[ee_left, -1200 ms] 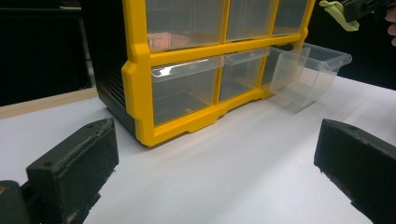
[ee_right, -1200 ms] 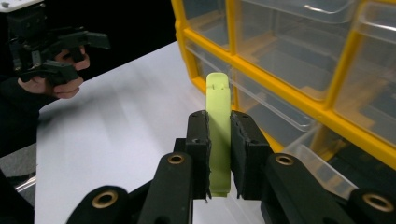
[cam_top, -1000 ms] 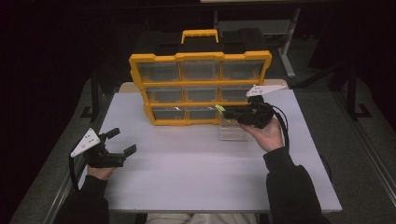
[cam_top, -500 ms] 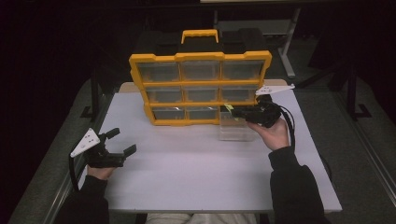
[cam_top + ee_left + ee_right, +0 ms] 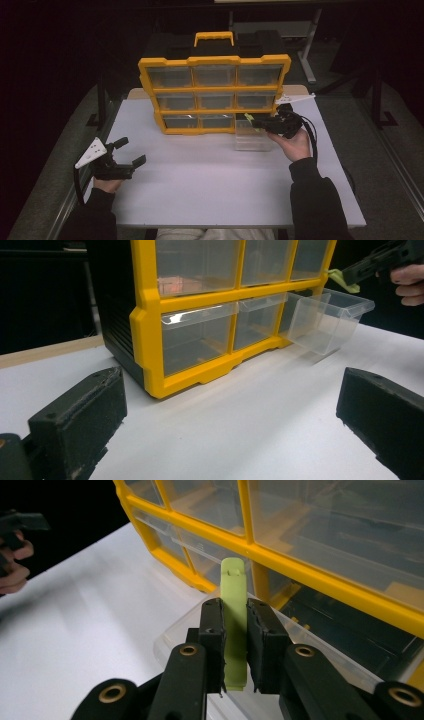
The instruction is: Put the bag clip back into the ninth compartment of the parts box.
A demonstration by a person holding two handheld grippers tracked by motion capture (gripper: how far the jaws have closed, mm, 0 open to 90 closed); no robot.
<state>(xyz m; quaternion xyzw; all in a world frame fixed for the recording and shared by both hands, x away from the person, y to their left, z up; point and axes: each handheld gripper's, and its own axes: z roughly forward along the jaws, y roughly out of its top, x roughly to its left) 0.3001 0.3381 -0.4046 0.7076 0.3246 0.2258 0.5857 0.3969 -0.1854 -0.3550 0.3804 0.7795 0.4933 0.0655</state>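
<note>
A yellow organiser [image 5: 215,95] with clear drawers stands at the back of the white table [image 5: 210,190]. Its bottom-right drawer [image 5: 253,136] is pulled out and rests on the table in front of its slot; in the left gripper view this clear drawer [image 5: 325,320] looks empty. My right gripper [image 5: 257,122] hovers over the drawer, shut on a flat pale green piece [image 5: 234,630] that sticks out past the jaws above the drawer's rim [image 5: 175,625]. Near the table's left edge my left gripper [image 5: 127,152] rests open, with nothing between its fingers [image 5: 80,415].
The organiser's front [image 5: 200,330] stands close ahead of the left gripper. A black case with a yellow handle [image 5: 214,37] sits behind the organiser. The table's front half is bare white surface. Dark floor and table legs surround it.
My right gripper has shifted a little to the right and lower with the green piece, nearer the drawer. The left gripper has stayed put.
</note>
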